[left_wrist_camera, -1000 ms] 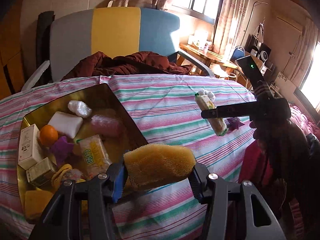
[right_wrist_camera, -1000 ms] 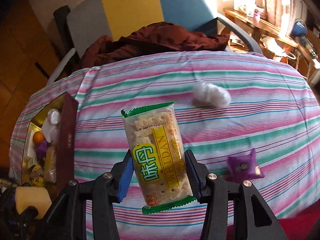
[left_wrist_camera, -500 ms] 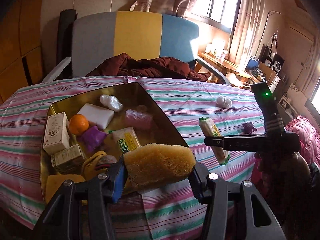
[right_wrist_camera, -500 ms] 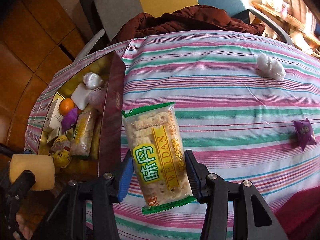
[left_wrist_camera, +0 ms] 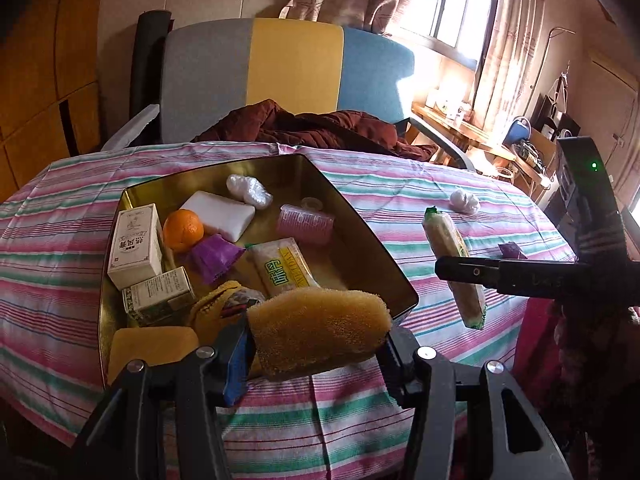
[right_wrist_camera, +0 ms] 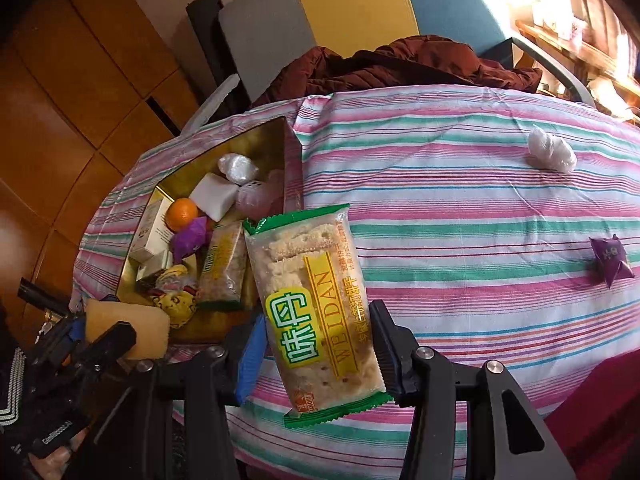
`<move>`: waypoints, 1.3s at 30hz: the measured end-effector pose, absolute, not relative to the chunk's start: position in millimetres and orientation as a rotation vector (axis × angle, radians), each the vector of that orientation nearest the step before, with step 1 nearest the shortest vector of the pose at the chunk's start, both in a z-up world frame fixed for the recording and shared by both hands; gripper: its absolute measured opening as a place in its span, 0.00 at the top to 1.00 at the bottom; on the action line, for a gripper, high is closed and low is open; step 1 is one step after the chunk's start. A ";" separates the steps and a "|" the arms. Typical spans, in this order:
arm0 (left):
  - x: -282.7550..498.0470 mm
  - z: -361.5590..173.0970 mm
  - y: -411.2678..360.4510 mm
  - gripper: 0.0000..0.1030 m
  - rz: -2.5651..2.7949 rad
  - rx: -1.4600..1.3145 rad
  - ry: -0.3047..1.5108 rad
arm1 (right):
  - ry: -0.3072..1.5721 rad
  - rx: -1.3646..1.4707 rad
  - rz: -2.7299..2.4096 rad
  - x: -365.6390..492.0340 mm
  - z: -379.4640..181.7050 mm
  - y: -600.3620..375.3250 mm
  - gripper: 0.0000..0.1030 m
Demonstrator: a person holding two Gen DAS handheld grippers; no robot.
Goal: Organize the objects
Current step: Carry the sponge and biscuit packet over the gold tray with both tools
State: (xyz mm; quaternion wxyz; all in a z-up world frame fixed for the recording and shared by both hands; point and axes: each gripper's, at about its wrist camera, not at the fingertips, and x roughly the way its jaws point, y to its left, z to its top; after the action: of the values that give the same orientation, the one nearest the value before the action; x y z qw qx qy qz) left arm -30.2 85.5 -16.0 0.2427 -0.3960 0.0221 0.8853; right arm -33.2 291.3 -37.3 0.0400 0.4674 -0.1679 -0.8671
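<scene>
**Both claws loaded, tin half full**

Left claw point(left_wrist_camera: 316, 344) is clenched on a yellow-brown sponge point(left_wrist_camera: 320, 330), pads pressing both ends. The sponge hangs over the near corner of the gold tin point(left_wrist_camera: 352, 216), just above its rim.

Right claw point(right_wrist_camera: 320, 344) is clamped on a WEIDAN cracker packet point(right_wrist_camera: 316, 304), gripped across its lower half, packet standing roughly upright and off the table point(right_wrist_camera: 460, 208). In the right wrist view it sits just beside the tin's right wall, over the striped cloth. The left wrist view shows the same packet point(left_wrist_camera: 454, 264) edge-on, held in the air to the right of the tin.

Inside the tin:
- white box point(left_wrist_camera: 134, 246) and smaller green-print box point(left_wrist_camera: 158, 296) at the left side
- orange point(left_wrist_camera: 183, 229) next to the white box
- white block point(left_wrist_camera: 222, 214) behind the orange
- white crumpled wad point(left_wrist_camera: 249, 191) at the far wall
- pink ribbed roller point(left_wrist_camera: 305, 224)
- purple packet point(left_wrist_camera: 214, 256)
- second WEIDAN cracker packet point(left_wrist_camera: 282, 266) lying flat
- yellow patterned item point(left_wrist_camera: 218, 308), partly hidden by the sponge
- yellow slab point(left_wrist_camera: 152, 346) in the near left corner

Still on the cloth, well apart from the tin: another white wad point(right_wrist_camera: 551, 155) and a purple star-shaped packet point(right_wrist_camera: 610, 258).

Behind the table: a grey, yellow and blue chair point(left_wrist_camera: 292, 76) with a dark red garment point(left_wrist_camera: 320, 130) on it.
</scene>
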 end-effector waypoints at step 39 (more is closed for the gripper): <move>-90.2 0.0 29.0 0.47 2.500 -1.104 -0.148 | -0.417 1.394 -2.585 -93.1 -39.1 229.2 0.51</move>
State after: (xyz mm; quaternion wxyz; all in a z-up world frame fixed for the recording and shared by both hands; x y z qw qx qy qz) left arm -90.2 29.0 0.0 0.2009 -0.3952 -0.0530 0.8948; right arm -93.1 229.2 -39.1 0.0874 0.4682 -0.1401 -0.8680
